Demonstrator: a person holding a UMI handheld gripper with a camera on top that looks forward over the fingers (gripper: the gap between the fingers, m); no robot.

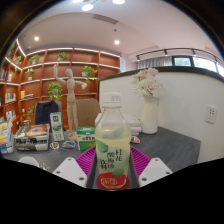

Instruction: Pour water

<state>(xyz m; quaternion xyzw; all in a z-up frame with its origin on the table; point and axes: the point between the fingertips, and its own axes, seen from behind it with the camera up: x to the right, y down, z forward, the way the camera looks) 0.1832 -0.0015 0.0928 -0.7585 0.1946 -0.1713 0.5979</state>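
Note:
A clear plastic bottle (111, 140) with a white cap, pale yellow-green drink and a red-and-green label stands upright between my fingers. My gripper (112, 163) is shut on it: the magenta pads (86, 159) press against both sides of its lower body. The bottle looks lifted clear of the dark grey table (170, 145), though its base is hidden below the fingers. I see no cup or glass.
A white vase with pale pink flowers (149, 98) stands beyond the bottle to the right. Boxes and packets (40, 130) crowd the table's left side. Wooden shelves with plants (60, 75) line the back wall. A white wall with a socket (210, 114) is at right.

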